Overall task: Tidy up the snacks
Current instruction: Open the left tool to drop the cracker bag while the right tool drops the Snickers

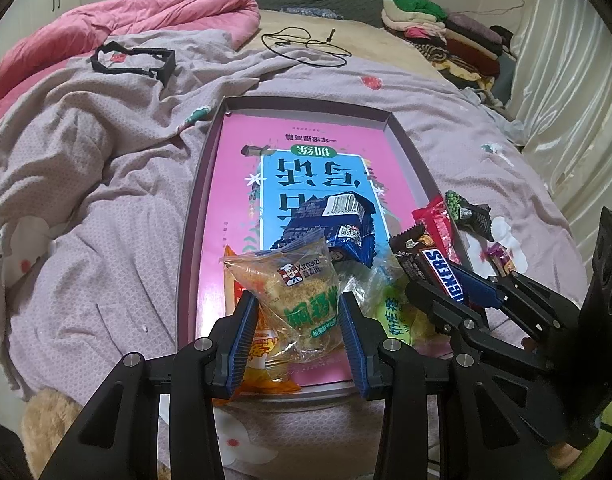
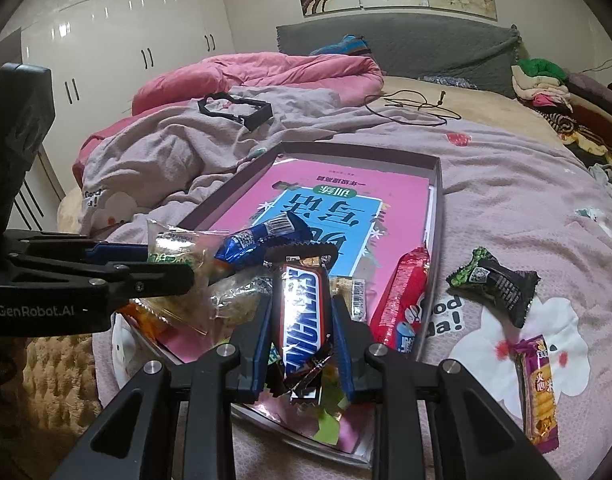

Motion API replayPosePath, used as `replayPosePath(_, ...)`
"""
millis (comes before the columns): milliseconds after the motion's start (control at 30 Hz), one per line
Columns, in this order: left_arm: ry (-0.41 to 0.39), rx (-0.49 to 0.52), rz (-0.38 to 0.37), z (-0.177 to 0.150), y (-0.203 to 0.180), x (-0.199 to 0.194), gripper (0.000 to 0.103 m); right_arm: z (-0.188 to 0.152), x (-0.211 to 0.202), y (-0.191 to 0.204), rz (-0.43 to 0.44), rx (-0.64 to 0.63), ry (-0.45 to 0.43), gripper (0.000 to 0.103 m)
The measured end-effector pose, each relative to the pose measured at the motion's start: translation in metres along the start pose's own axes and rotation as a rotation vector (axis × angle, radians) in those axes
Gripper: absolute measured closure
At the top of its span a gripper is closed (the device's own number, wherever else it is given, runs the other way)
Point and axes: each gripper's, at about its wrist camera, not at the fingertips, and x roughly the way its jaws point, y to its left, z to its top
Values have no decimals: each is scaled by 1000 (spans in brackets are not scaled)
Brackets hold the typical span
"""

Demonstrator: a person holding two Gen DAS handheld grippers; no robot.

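My left gripper is shut on a clear crumb-cake packet with green print, held over the near end of the purple box tray. My right gripper is shut on a Snickers bar, just right of the left one over the same end of the tray. Under them lie a blue packet, an orange packet and clear wrappers. A red stick packet leans on the tray's right rim. Outside it on the bedsheet lie a black-green packet and a purple-orange bar.
The tray rests on a lilac bedsheet and has a pink and blue book cover inside. A pink quilt, a black plastic frame, a black cable and folded clothes lie beyond it. White wardrobes stand left.
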Motion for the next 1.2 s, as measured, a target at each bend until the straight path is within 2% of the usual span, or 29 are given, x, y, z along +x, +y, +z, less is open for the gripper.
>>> replayPosePath(567,-1,2,0,0,-1,0,60,-2,-12,-9,23,23,-9,73)
replayPosePath(967,-11,10,1,3,-6,-5,60,-4,-23,-14,20,36,-16,69)
replayPosePath(1200,-19,16,1,4,-8,-9,58,-4,-29,-20,14,54,-32,62)
